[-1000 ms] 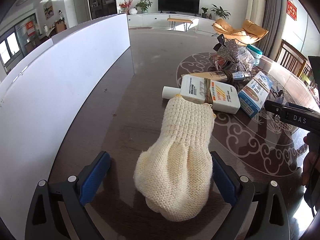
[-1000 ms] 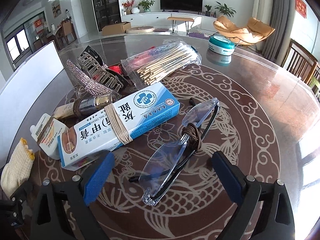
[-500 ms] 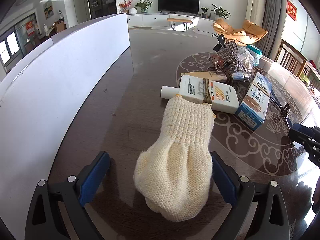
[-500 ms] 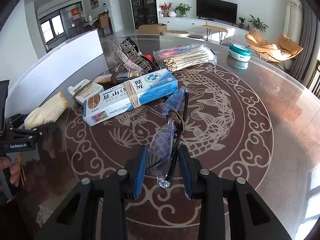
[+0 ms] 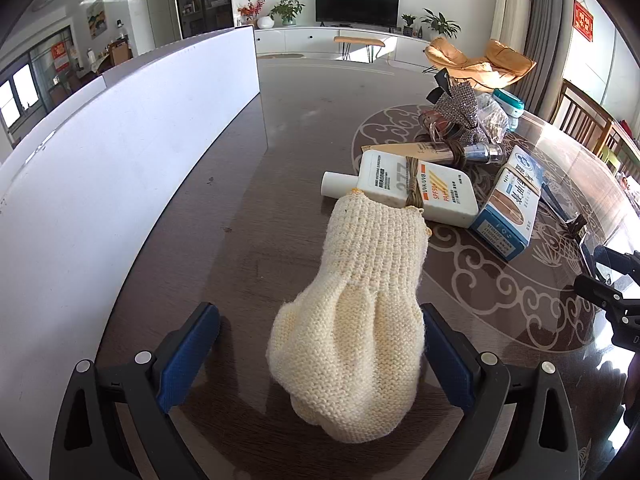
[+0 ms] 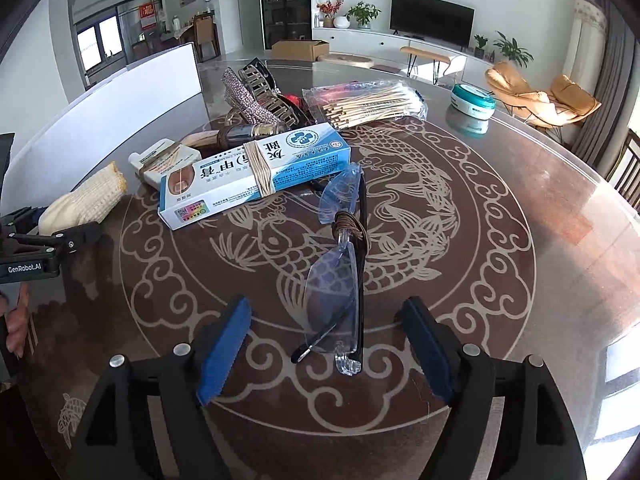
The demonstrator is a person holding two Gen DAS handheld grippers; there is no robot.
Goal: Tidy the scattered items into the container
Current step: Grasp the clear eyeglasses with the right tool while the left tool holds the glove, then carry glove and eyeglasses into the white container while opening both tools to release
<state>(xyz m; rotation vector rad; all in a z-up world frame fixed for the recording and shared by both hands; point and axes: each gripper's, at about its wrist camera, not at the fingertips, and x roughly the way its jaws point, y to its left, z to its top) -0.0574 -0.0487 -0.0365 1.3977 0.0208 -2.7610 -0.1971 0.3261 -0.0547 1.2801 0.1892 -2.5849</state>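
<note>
Between my right gripper's [image 6: 326, 344] just-reopened, wide jaws lie the folded glasses [image 6: 340, 272], untouched; next I must close squarely across them before lifting

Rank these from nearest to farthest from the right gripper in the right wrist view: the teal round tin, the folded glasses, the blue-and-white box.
1. Folded glasses: lying between the open fingers of the right gripper.
2. Blue-and-white box: farther out, left of centre, with an elastic band around it.
3. Teal round tin: farthest, at the table's far right.
</note>
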